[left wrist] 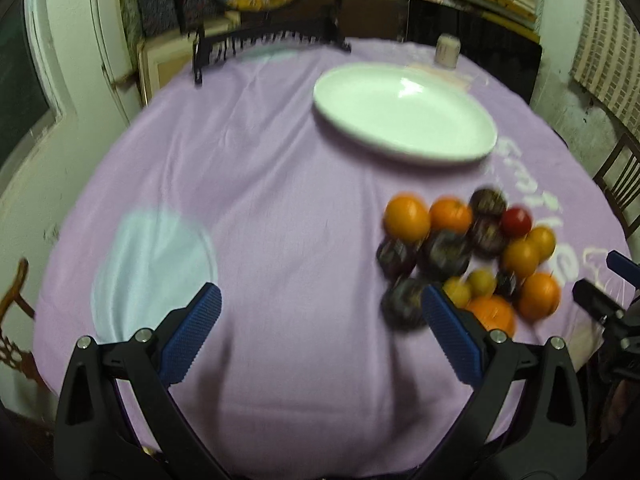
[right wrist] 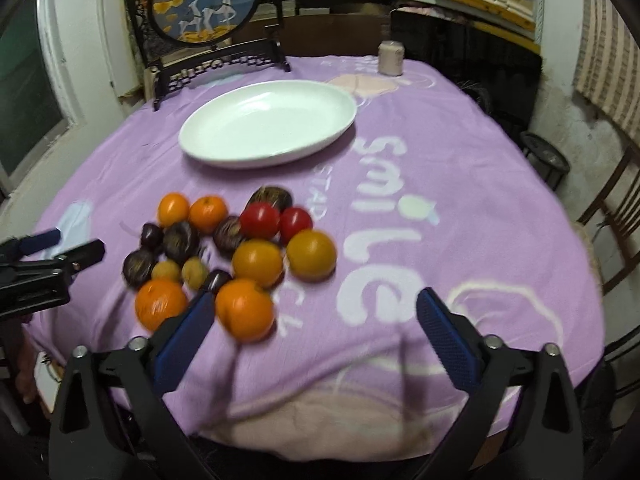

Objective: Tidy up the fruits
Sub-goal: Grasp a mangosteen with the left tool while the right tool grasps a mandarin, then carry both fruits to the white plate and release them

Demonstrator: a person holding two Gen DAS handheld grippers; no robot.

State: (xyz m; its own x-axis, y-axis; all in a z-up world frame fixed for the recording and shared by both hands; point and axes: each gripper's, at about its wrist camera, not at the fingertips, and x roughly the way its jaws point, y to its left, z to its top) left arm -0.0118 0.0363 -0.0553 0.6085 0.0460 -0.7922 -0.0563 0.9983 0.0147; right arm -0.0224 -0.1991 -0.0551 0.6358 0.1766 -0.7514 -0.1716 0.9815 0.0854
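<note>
both grippers, left gripper and right gripper, gape empty; oval white plate lies long-axis crosswise beyond fruit pile.

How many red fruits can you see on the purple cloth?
2. One red fruit sits at the far side of the fruit pile, and the other red fruit touches it on its right. Both lie behind the yellow-orange ones. More could be hidden, though none shows.

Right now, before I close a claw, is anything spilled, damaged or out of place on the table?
Nothing spilled or damaged. The fruit lies in a loose pile straight on the purple cloth, while the white plate behind it holds nothing. Both claws hang open and hold nothing.
</note>
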